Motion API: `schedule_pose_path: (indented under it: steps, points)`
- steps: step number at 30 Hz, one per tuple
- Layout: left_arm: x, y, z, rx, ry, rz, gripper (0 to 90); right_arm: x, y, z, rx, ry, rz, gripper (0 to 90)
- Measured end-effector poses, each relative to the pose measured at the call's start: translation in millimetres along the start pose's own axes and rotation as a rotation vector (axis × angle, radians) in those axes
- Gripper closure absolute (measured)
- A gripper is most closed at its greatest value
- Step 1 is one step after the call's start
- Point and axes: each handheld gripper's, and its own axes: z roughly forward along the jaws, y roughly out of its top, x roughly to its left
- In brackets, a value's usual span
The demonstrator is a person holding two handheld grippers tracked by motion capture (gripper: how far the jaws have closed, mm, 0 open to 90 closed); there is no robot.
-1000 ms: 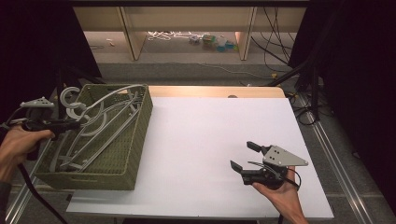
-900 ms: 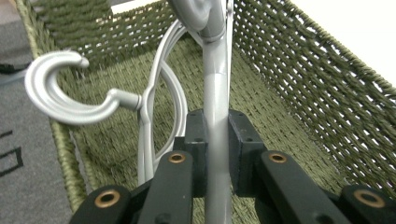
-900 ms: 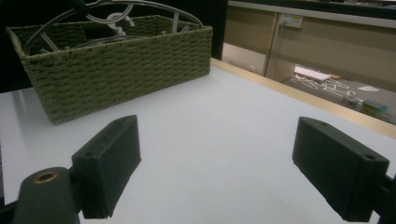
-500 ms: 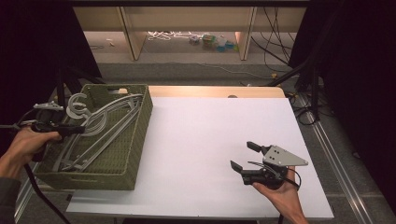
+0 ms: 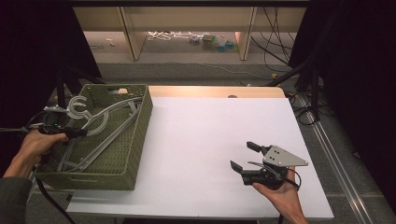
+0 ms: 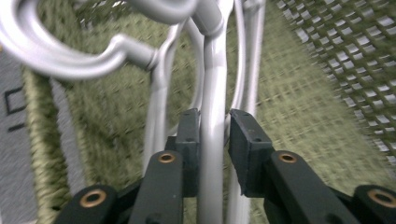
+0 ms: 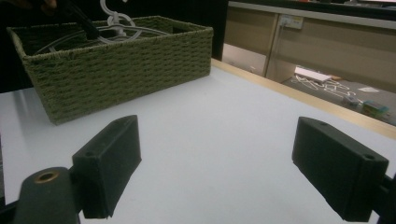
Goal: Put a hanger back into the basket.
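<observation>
Grey plastic hangers [image 5: 100, 130], seemingly several, tangled and lying tilted in green woven basket [image 5: 140, 135], hooks up-left

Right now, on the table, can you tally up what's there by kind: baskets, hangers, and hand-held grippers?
Green woven basket: 1
Grey hangers in the basket: at least 2; they overlap, so the exact number is hard to tell
Hand-held grippers: 2, the left hand-held gripper over the basket with a hanger bar between its jaws, and the right hand-held gripper open above the white table
Total: at least 5
</observation>
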Motion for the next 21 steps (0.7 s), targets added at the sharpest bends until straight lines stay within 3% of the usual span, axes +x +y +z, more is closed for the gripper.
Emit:
schedule_pose_path:
  steps: [2,4,6,9,15,18,19,21]
  points:
    - [1.8,-1.2,2.3,0.003,0.009,-0.044,70.8,0.0,0.0,-0.7,0.007,-0.001,-0.001,16.2]
    - [2.3,-1.7,2.4,0.006,0.020,-0.066,63.3,-0.5,-0.3,-0.4,0.002,0.001,-0.001,16.2]
    - [2.6,-2.3,-0.4,0.024,0.061,-0.044,57.8,-0.5,-0.5,0.0,0.006,-0.006,0.003,16.2]
    - [1.2,-2.8,-7.4,-0.003,0.081,-0.063,53.7,0.2,-0.7,0.8,0.002,-0.010,0.001,16.2]
    - [-10.6,1.8,-40.7,-0.119,0.117,-0.087,44.4,0.5,-0.3,0.7,0.003,-0.007,0.002,16.2]
    - [-25.9,3.4,-58.1,-0.196,0.106,-0.081,41.0,0.5,-0.7,0.7,0.000,-0.013,0.003,16.2]
    - [-33.1,4.1,-60.9,-0.243,0.095,-0.108,39.2,0.6,-0.6,0.7,-0.001,-0.014,0.004,16.2]
    - [-44.7,4.0,-69.8,-0.302,0.066,-0.120,36.7,0.5,-0.8,1.7,-0.014,-0.011,0.005,16.2]
